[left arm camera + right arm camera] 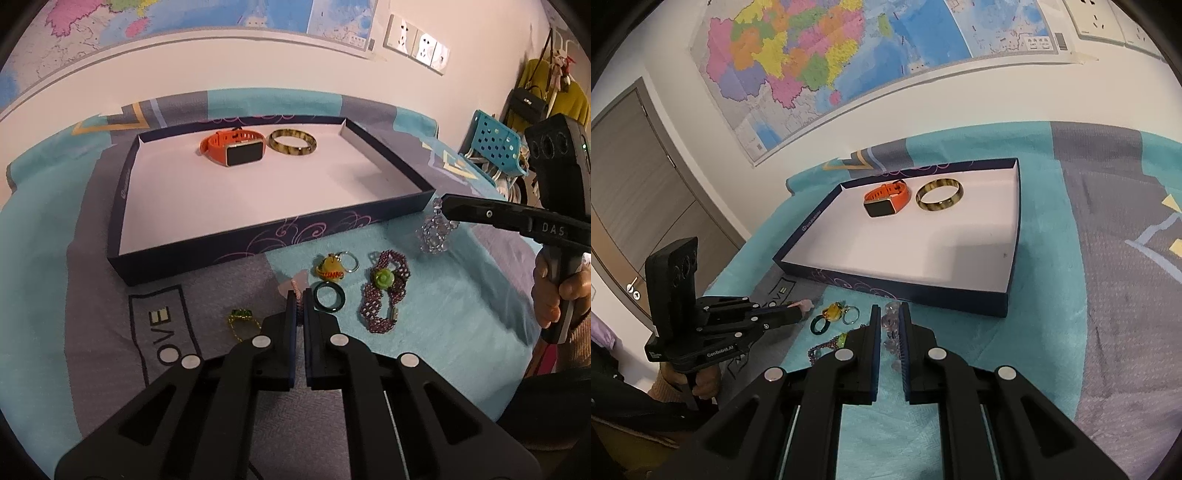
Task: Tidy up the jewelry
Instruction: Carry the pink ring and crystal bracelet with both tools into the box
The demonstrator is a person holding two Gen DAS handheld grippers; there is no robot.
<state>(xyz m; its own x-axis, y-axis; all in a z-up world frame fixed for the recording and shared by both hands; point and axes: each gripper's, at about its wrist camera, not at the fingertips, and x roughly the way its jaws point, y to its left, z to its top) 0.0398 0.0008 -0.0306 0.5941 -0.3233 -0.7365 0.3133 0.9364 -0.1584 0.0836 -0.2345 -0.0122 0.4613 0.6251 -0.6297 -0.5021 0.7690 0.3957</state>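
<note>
Pinching a pink cord (294, 286) with a pale pink charm between nearly closed jaws, the left gripper (299, 295) points toward 12 o'clock, low over the blanket (443, 314), at the box lid (258, 236) that holds an orange watch (232, 147) and a tan bangle (292, 141). The right gripper (887, 314), its jaws narrowly parted around a clear bead bracelet (891, 332) that it holds just above the blanket, comes in from 3 o'clock in the left view. Between them lie a dark green ring (330, 298), a yellow keychain (331, 266), a purple beaded bracelet (386, 291) with a green flower, and at 9 o'clock a small green-and-gold piece (242, 321).
</note>
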